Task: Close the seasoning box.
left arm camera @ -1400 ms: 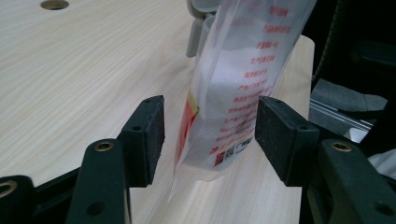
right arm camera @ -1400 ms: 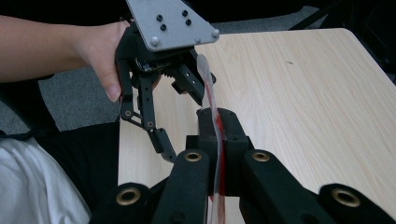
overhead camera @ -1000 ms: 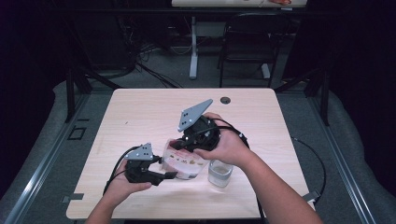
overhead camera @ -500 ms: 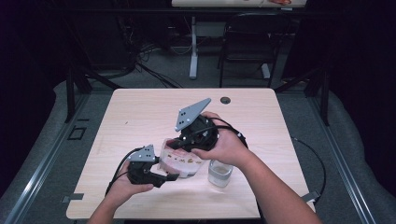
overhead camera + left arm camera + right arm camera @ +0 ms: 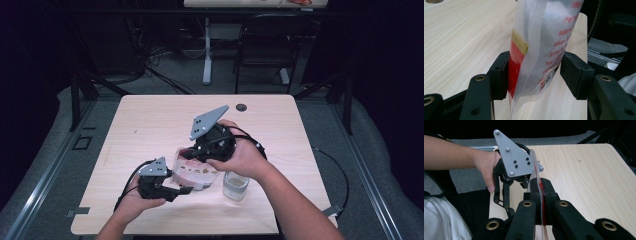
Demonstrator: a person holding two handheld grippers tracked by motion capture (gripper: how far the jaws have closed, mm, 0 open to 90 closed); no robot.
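As right gripper (image 5: 192,150) lifted | pouch (image 5: 192,170) stays pinched | left gripper (image 5: 185,191) unmoved

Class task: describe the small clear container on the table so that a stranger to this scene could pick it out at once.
Start at the pale wooden table and go to its near edge, under the person's right forearm. There stands a small clear plastic container, just right of the red-and-white plastic pouch. Unlike the pouch, it stands free on the tabletop, held by neither tool.

One clear plastic bag (image 5: 194,171), one small lidded jar (image 5: 235,184) and two handheld grippers, left (image 5: 181,191) and right (image 5: 196,150), sit over one wooden table (image 5: 150,125).
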